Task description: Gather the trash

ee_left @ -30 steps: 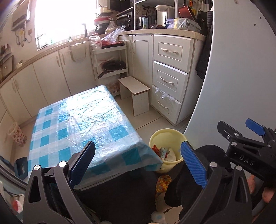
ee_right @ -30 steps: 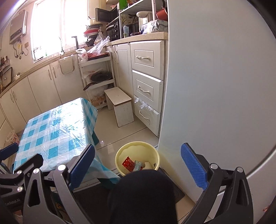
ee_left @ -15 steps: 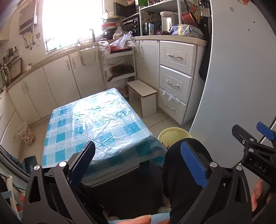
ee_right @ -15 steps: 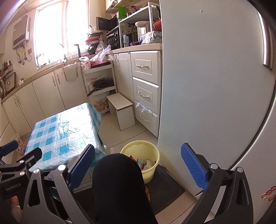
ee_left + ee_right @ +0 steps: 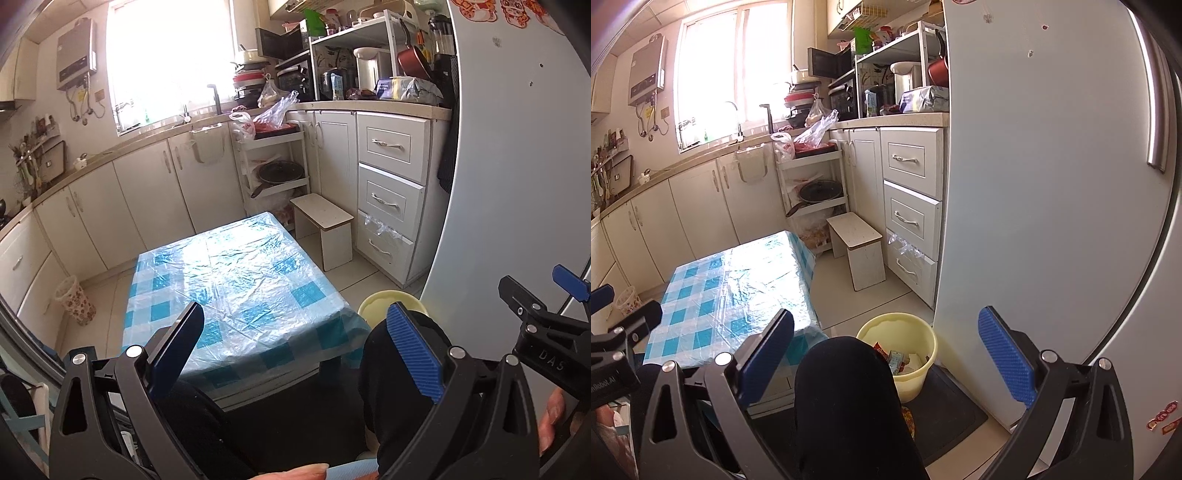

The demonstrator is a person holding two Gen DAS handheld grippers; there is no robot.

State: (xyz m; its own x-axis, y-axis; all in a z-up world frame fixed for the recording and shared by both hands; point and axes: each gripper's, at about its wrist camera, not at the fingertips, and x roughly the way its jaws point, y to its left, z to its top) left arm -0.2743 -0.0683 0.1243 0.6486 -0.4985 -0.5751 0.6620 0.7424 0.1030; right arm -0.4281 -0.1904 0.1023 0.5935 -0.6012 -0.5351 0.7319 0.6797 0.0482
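Right wrist: one yellow bin (image 5: 916, 373), two spread grippers (image 5: 886, 354).

Left hand-held gripper (image 5: 295, 350) empty, jaws wide apart, above dark-clad knees. Checked-cloth desk (image 5: 236, 291) ahead; yellow bin (image 5: 384, 304) just beside its corner.

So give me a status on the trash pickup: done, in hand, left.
Done: wrappers already lie in the yellow bucket on the floor by the fridge, and the checked table shows no litter. In hand: nothing; the left gripper and right gripper are both open and empty. Left: no loose trash is visible in either view.
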